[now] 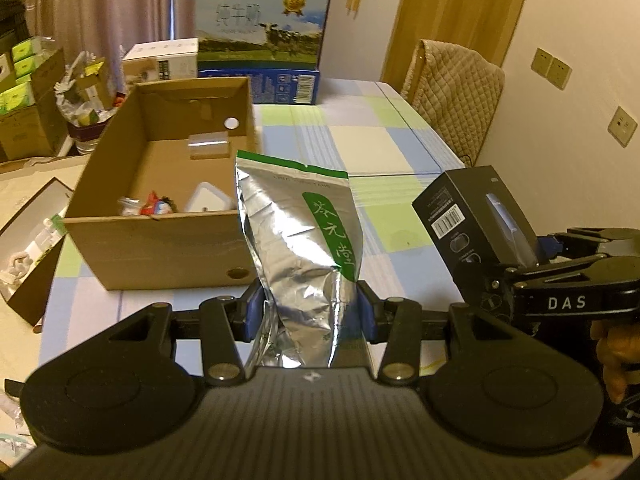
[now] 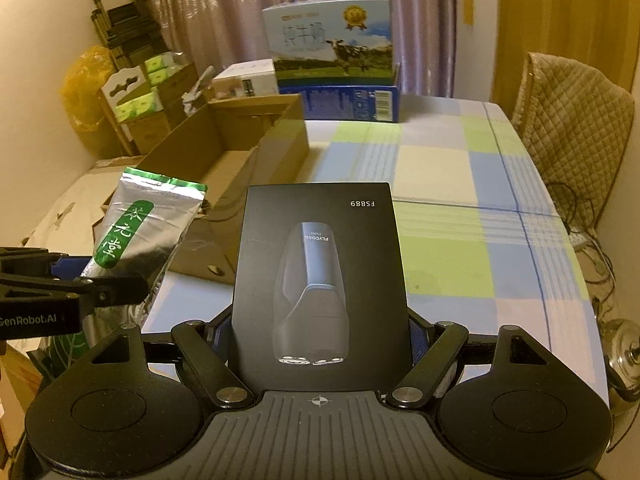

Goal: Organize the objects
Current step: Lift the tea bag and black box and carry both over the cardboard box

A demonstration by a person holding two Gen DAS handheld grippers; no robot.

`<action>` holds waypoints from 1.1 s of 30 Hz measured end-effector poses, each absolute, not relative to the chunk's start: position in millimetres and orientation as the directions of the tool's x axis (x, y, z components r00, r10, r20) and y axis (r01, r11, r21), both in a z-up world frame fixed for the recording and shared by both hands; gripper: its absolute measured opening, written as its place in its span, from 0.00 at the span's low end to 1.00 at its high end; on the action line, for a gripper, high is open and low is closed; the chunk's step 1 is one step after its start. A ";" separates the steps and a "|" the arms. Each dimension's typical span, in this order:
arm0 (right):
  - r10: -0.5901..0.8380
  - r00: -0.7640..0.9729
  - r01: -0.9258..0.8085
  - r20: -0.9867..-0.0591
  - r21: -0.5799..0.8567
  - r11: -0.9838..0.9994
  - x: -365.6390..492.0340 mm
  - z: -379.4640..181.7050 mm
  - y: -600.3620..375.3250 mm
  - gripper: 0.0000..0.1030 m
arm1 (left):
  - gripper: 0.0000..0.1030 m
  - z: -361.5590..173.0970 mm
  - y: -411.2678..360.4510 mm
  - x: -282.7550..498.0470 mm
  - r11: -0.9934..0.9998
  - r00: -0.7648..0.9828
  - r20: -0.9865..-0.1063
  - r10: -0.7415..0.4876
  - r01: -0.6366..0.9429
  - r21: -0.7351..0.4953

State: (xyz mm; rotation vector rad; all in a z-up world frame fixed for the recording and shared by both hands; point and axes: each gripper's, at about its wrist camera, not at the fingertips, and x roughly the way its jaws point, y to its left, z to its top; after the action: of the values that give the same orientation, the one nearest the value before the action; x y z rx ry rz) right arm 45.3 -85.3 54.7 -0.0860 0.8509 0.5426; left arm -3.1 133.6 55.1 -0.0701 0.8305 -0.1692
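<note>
My left gripper [image 1: 310,312] is shut on a silver foil pouch with a green label [image 1: 300,236], held upright above the table in front of an open cardboard box [image 1: 160,248]. The pouch also shows in the right wrist view [image 2: 136,236], with the left gripper [image 2: 86,280] at the left edge. My right gripper [image 2: 320,336] is shut on a black shaver box [image 2: 320,272], held upright over the table. That box also shows in the left wrist view [image 1: 472,224], to the right of the pouch. The cardboard box [image 2: 224,160] holds a few small items.
A checked tablecloth [image 1: 380,148] covers the table. A blue milk carton box [image 1: 262,40] and a white box [image 1: 164,60] stand at the far end. A chair with a quilted cover [image 1: 456,92] stands on the right. Stacked cartons [image 2: 148,92] stand at the left.
</note>
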 end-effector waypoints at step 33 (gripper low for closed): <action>0.495 0.493 -0.612 -0.716 0.119 0.782 57.9 67.4 9.5 0.74 | 0.40 79.1 214.8 0.4 0.997 0.699 -0.711 -0.075 0.031 -0.074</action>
State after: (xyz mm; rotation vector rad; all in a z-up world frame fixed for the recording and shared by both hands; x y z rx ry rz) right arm 57.9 9.5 67.4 -0.1587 0.8130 0.6745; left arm 0.4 214.8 79.1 -0.0583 0.7948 -0.0588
